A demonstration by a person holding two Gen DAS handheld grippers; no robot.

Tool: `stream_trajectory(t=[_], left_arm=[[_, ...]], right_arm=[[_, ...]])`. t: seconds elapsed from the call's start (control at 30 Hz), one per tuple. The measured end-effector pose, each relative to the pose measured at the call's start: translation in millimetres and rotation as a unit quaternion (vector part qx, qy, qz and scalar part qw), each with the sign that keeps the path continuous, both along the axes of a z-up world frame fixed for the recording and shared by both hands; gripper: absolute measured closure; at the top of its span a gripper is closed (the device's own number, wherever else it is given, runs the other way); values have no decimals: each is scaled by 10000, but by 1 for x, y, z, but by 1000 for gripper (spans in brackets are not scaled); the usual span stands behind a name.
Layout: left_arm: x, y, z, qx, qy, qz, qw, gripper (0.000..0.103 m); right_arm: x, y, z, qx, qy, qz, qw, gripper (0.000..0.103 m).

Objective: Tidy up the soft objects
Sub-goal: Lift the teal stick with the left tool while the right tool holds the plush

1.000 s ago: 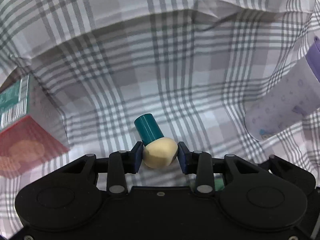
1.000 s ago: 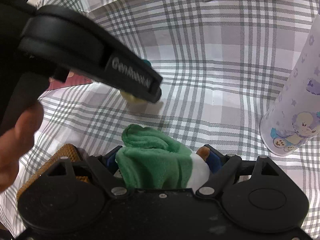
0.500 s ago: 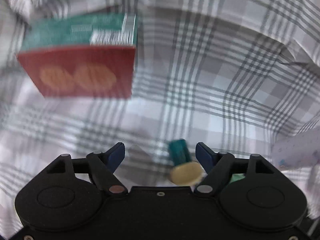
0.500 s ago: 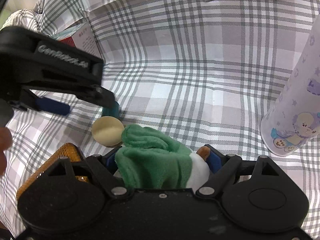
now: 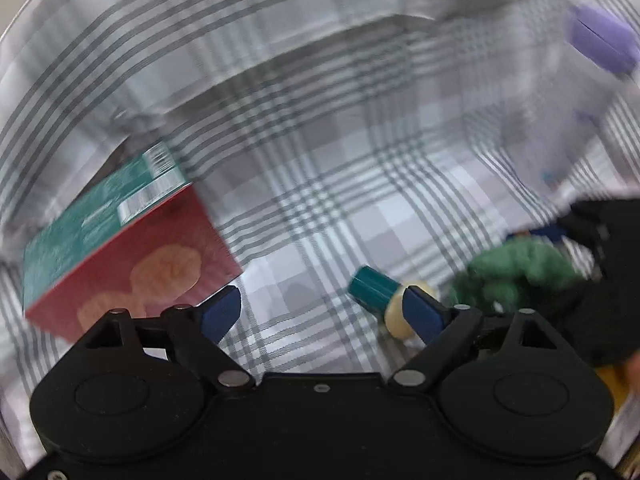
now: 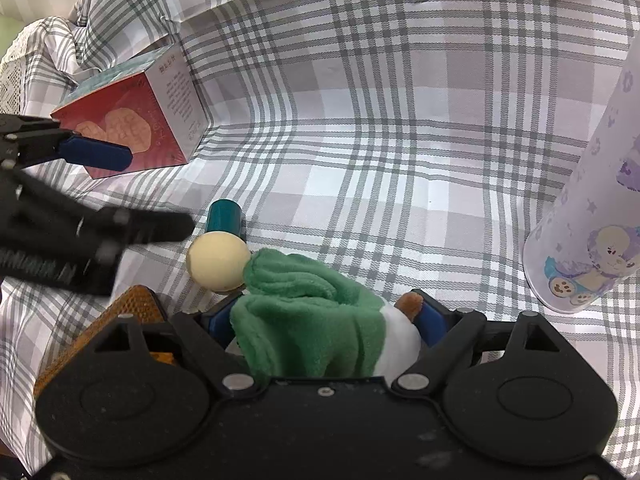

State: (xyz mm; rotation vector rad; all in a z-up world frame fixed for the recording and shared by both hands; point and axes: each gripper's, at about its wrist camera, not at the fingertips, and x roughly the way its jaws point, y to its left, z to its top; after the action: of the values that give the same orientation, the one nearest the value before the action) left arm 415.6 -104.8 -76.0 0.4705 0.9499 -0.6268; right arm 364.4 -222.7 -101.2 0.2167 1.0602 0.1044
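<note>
Left: the red-and-teal box [image 6: 132, 120] is standing on the plaid-covered surface [image 6: 380, 140], untouched. Beside it the left hand-held gripper [image 5: 320, 312] is drawing away with its jaws opening and nothing between them; a second ago those jaws were clamped on the cream-headed, teal-handled toy [image 6: 220, 248], which is now lying loose on the cloth, its cream head touching the green plush toy [image 6: 312, 312].

Centre: the right hand-held gripper [image 6: 324, 320] is keeping its place, its jaws standing wide around the green plush toy and creeping slightly wider, so the grip appears to be loosening.

Right: the purple printed cup [image 6: 592, 216] is standing well apart.

Reading: the release puts two soft items together near the orange pad [image 6: 132, 308], so one placement appears finished.
</note>
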Motion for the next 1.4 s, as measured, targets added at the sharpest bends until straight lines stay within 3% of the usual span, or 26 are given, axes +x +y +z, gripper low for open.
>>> stream_trajectory(t=[0.17, 0.37, 0.47, 0.8, 1.0, 1.2, 1.4], left_arm=[[-5, -6, 2, 144, 11, -645, 9978, 18], [3, -15, -1, 264, 94, -923, 9953, 18], [5, -17, -1, 242, 39, -957, 9951, 18], [0, -21, -11, 92, 100, -1171, 9930, 17], [-13, -29, -10, 241, -108, -1450, 9891, 17], [-7, -20, -5, 39, -63, -1194, 9928, 17], [-12, -25, -13, 144, -57, -1357, 9906, 17]], right_arm=[[0, -1, 0, 12, -2, 8, 10000, 14], [-1, 2, 0, -61, 9, 47, 10000, 15], [-4, -2, 6, 21, -135, -19, 9999, 29], [-26, -24, 31, -78, -456, -103, 9989, 31], [-30, -36, 28, 57, -294, -313, 9991, 31], [-31, -40, 22, 167, -136, -445, 9988, 31], [-27, -41, 21, 255, -61, -507, 9984, 31]])
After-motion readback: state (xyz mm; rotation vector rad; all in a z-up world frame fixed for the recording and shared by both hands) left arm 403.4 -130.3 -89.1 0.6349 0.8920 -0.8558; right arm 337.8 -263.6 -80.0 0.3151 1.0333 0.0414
